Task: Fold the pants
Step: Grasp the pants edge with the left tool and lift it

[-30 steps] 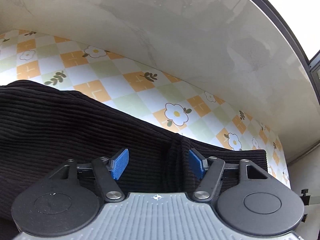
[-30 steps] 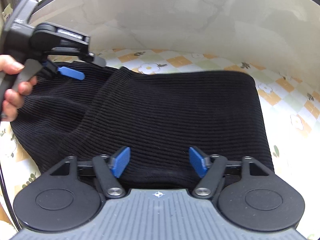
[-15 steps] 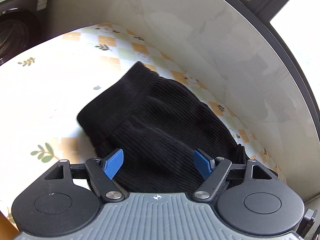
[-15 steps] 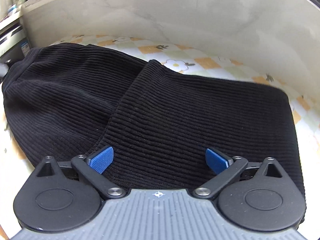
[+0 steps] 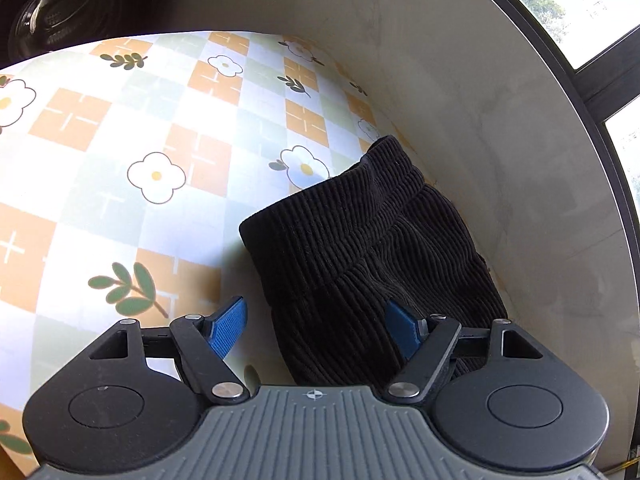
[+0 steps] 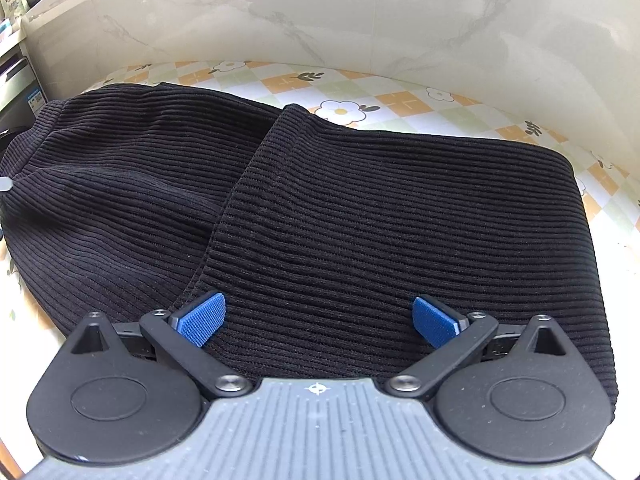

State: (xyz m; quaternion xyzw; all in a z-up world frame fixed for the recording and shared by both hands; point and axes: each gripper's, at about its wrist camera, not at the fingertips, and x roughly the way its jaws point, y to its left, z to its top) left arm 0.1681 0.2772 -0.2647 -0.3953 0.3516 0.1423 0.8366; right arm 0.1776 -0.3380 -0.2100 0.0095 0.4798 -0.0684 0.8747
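Pants [image 6: 360, 220] lie folded on the surface [image 5: 120, 140]. Left hand-held gripper [image 5: 316, 330] open at the waistband end; right hand-held gripper [image 6: 318, 320] spread wide, empty, probably released after folding.

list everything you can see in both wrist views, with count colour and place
pants: one, black ribbed, lying on the tablecloth, one layer folded over another
tablecloth: one, white, orange and green checks with flowers, covering the table
wall: pale marbled, behind the table
washing machine: one, dark, beyond the table's far edge
window: bright, upper right of the left wrist view
left gripper: one, black with blue pads, open at the pants' end
right gripper: one, same colours, wide open over the pants
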